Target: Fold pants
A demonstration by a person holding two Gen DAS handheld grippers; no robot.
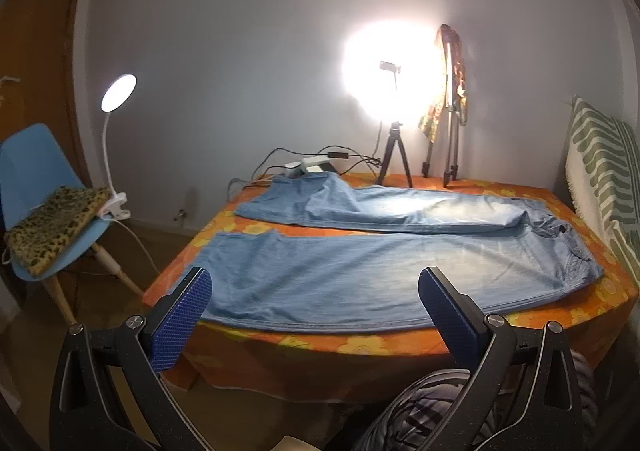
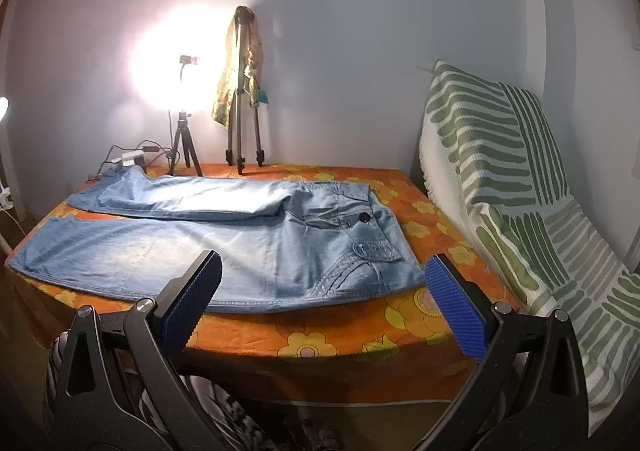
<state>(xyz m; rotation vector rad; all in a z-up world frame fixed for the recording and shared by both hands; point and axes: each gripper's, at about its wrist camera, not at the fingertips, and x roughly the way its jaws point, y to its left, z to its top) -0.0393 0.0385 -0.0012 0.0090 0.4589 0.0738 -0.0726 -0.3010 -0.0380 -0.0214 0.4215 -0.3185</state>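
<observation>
Jeans [image 1: 360, 251] lie flat on the table [image 1: 360, 347], waist at 3 o'clock, far hem partly hiding a power strip [image 1: 308, 165]; left gripper [image 1: 316, 303] and right gripper [image 2: 324, 291] hover spread, empty, bodies cut off below

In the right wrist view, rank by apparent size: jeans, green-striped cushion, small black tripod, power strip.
1. jeans
2. green-striped cushion, comparable to the jeans, and nearer the camera
3. small black tripod
4. power strip

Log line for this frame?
stage: pre-grasp | jeans: flat, unfolded on table | left gripper: open, empty | right gripper: open, empty
</observation>
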